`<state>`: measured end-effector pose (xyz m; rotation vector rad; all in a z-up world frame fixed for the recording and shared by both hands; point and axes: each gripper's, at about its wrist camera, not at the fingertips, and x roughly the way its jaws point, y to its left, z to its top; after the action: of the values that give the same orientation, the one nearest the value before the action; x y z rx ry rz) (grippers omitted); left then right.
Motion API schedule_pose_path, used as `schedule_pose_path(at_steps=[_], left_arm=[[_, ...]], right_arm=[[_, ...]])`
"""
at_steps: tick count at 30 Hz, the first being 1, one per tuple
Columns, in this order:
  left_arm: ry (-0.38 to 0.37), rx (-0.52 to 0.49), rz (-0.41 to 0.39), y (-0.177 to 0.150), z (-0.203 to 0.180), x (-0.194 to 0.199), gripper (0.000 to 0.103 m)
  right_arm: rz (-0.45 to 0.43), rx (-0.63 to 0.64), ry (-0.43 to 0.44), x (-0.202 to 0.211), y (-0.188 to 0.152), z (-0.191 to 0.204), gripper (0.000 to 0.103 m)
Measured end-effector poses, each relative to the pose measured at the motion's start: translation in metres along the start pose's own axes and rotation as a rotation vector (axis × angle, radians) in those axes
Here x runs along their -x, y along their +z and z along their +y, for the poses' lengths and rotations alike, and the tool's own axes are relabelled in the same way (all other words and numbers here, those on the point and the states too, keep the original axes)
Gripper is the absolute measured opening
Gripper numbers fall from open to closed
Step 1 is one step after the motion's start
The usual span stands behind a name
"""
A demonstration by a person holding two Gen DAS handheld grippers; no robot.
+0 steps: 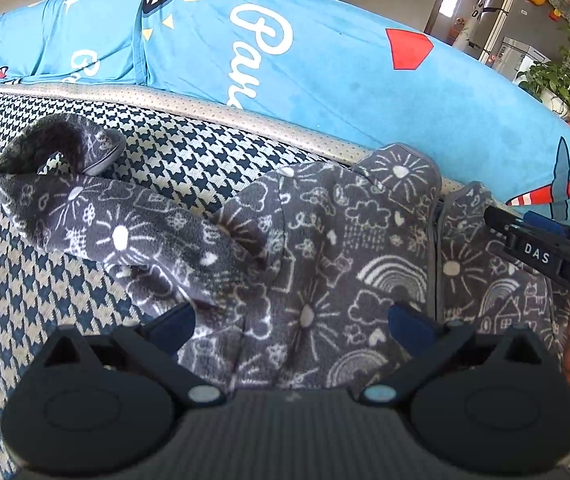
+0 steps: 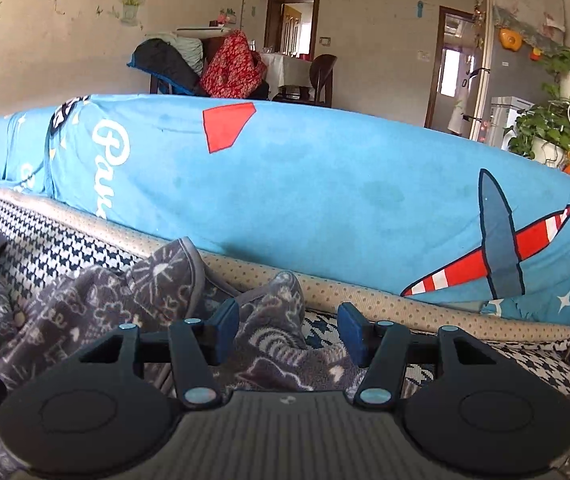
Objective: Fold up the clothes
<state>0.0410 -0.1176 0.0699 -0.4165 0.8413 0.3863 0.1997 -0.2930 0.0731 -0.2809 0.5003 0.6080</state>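
Note:
A grey fleece garment (image 1: 293,264) with white doodles lies spread on the houndstooth seat cover (image 1: 17,288). Its sleeve (image 1: 97,216) stretches left and ends in a curled cuff (image 1: 85,144). My left gripper (image 1: 291,326) hovers open over the garment's body, its blue pads wide apart and the fabric beneath them. In the right wrist view the right gripper (image 2: 289,330) stands open at the garment's (image 2: 65,320) far edge. A raised fold (image 2: 277,308) lies between its pads, nearer the left one, and the right pad is clear of it. The right gripper (image 1: 497,220) also shows in the left wrist view, with a hand below it.
A blue cushion (image 2: 305,184) printed with a striped plane and white lettering rises right behind the garment, above a beige dotted piping strip (image 2: 365,300). Potted plants (image 2: 557,128) stand at the right. A chair heaped with clothes (image 2: 205,64) is behind the cushion.

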Motion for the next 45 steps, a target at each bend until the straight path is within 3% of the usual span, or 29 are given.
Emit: schedule_pose_path(at_steps=[8,9,11,14,17,24,30,31,33,35,37,41,45], left_arm=[[0.013,0.000,0.015,-0.001,0.002,-0.007,0.103],[0.016,-0.003,0.016,-0.001,0.002,-0.008,0.103],[0.020,-0.010,0.017,-0.002,0.002,-0.010,0.103],[0.034,-0.030,0.016,-0.004,0.003,-0.014,0.103],[0.045,-0.052,0.012,-0.006,0.003,-0.017,0.103],[0.078,-0.097,0.005,-0.005,0.000,-0.025,0.103],[0.115,-0.065,0.051,-0.004,0.007,-0.037,0.103],[0.112,-0.053,0.050,-0.003,0.009,-0.037,0.103],[0.118,-0.040,0.045,-0.002,0.011,-0.038,0.103],[0.127,-0.031,0.041,-0.002,0.012,-0.038,0.103],[0.129,-0.024,0.037,-0.002,0.013,-0.038,0.103],[0.139,-0.022,0.038,-0.004,0.013,-0.039,0.103],[0.149,-0.019,0.038,-0.004,0.015,-0.040,0.103]], right_arm=[[0.060,0.042,0.032,-0.030,-0.006,0.000,0.053],[0.064,0.051,0.041,-0.032,-0.006,0.001,0.050],[0.070,0.069,0.059,-0.036,-0.007,0.003,0.027],[0.037,0.069,0.055,-0.037,-0.005,0.003,0.016],[-0.022,0.047,0.046,-0.037,0.000,0.000,0.013],[-0.155,-0.089,-0.051,-0.046,0.010,-0.005,0.012],[-0.020,-0.100,-0.137,-0.079,0.002,-0.006,0.015],[-0.006,-0.108,-0.147,-0.082,0.001,-0.007,0.018],[-0.048,-0.145,-0.150,-0.073,0.007,-0.014,0.034],[-0.105,-0.192,-0.168,-0.061,0.014,-0.022,0.039],[-0.140,-0.221,-0.130,-0.049,0.022,-0.029,0.039],[-0.180,-0.242,0.043,-0.038,0.032,-0.023,0.039],[-0.163,-0.167,0.163,-0.040,0.030,0.005,0.039]])
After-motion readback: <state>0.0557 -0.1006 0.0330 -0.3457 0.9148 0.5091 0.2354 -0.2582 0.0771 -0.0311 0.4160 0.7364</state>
